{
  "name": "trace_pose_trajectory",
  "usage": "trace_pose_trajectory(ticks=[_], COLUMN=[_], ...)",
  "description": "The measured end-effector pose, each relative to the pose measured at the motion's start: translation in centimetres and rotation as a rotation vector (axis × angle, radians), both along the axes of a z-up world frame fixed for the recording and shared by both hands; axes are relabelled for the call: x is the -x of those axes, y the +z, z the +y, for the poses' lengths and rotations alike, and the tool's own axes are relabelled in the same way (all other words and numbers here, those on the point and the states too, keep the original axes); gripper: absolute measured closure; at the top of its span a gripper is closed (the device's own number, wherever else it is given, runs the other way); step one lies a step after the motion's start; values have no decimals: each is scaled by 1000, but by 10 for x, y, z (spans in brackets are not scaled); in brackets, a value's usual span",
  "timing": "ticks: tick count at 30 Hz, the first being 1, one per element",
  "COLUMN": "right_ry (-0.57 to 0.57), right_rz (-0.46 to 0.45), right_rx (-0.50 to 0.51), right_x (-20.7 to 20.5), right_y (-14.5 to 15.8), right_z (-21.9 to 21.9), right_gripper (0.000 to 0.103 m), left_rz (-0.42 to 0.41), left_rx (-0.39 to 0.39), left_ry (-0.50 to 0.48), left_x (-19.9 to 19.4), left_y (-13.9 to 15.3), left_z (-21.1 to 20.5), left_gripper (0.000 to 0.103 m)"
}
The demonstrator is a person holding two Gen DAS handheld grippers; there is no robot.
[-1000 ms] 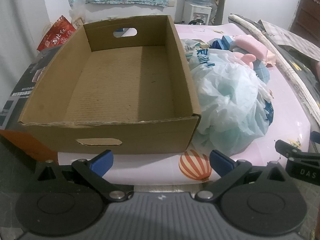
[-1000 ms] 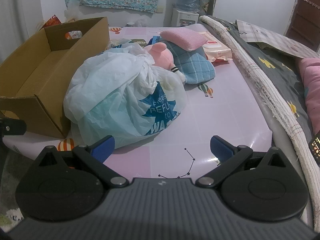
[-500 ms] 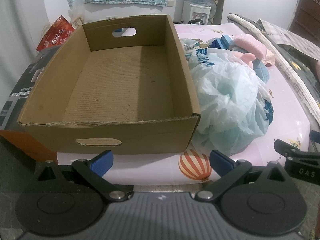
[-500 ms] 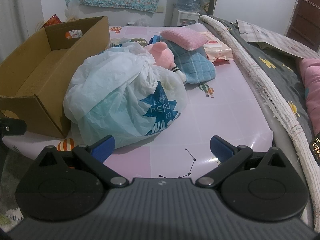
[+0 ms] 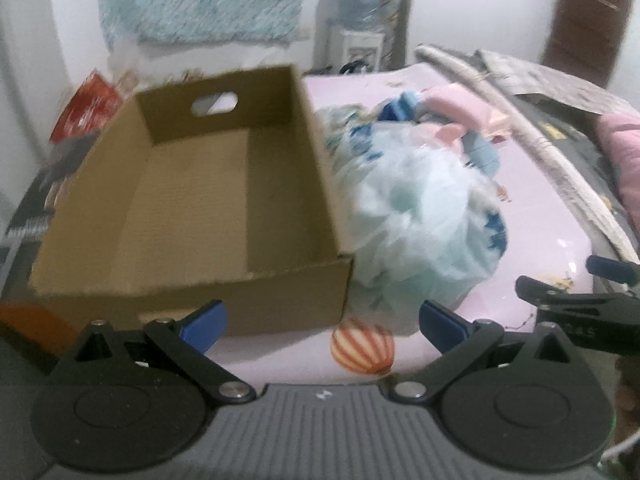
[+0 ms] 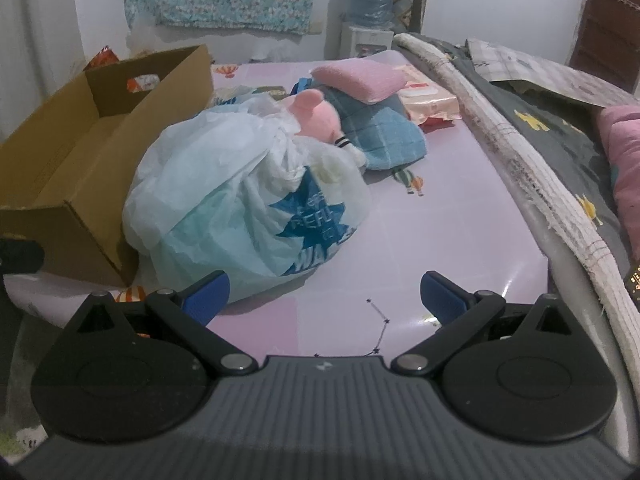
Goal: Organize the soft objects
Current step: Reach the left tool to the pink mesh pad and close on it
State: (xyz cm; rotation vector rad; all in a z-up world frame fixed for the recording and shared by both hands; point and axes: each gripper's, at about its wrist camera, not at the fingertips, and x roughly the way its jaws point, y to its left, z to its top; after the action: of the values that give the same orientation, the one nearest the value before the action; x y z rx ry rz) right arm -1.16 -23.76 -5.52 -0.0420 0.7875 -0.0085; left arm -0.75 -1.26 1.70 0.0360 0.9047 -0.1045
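An empty cardboard box [image 5: 192,200] sits on the pink table, also in the right wrist view [image 6: 80,168]. A stuffed white and pale-blue plastic bag [image 6: 244,204] lies against its right side, blurred in the left wrist view [image 5: 420,216]. Behind it lie a pink plush toy [image 6: 316,114], a blue checked cloth [image 6: 384,136] and a pink pad [image 6: 360,78]. My left gripper [image 5: 322,322] is open and empty before the box's front right corner. My right gripper [image 6: 324,294] is open and empty at the table's front edge, near the bag; it also shows in the left wrist view [image 5: 576,304].
A wet-wipes pack [image 6: 428,96] lies at the back right. A rolled mat [image 6: 516,152] and dark bedding [image 6: 560,128] border the table's right side. A water dispenser [image 6: 370,12] stands by the far wall. A red bag [image 5: 86,108] sits behind the box.
The left wrist view has swung right and lifted, now blurred by motion. The right gripper has edged slightly forward toward the bag. Both grippers stay open.
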Motion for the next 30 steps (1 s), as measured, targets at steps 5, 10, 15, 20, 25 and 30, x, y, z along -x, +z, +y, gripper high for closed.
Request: trace_pose_trajectory(ticks=[5, 10, 15, 20, 25, 30], right_ry=[-46, -98, -142, -148, -142, -138], right_rz=[-44, -88, -104, -138, -192, -239], right_rx=[-33, -62, -116, -172, -231, -280], right_x=[3, 7, 5, -2, -16, -40], right_y=[1, -4, -11, -15, -16, -10], right_z=[-18, -40, -62, -83, -106, -131], right_gripper=[1, 1, 1, 1, 1, 1], left_rz=[-38, -71, -103, -99, -134, -131], left_rx=[15, -14, -35, 2, 9, 25], left_ry=[-38, -64, -89, -134, -177, -226], left_x=[-5, -16, -27, -48, -80, -130], left_y=[11, 19, 31, 43, 63, 80], left_z=[-5, -13, -20, -26, -37, -63], left_gripper=[0, 0, 0, 0, 0, 1])
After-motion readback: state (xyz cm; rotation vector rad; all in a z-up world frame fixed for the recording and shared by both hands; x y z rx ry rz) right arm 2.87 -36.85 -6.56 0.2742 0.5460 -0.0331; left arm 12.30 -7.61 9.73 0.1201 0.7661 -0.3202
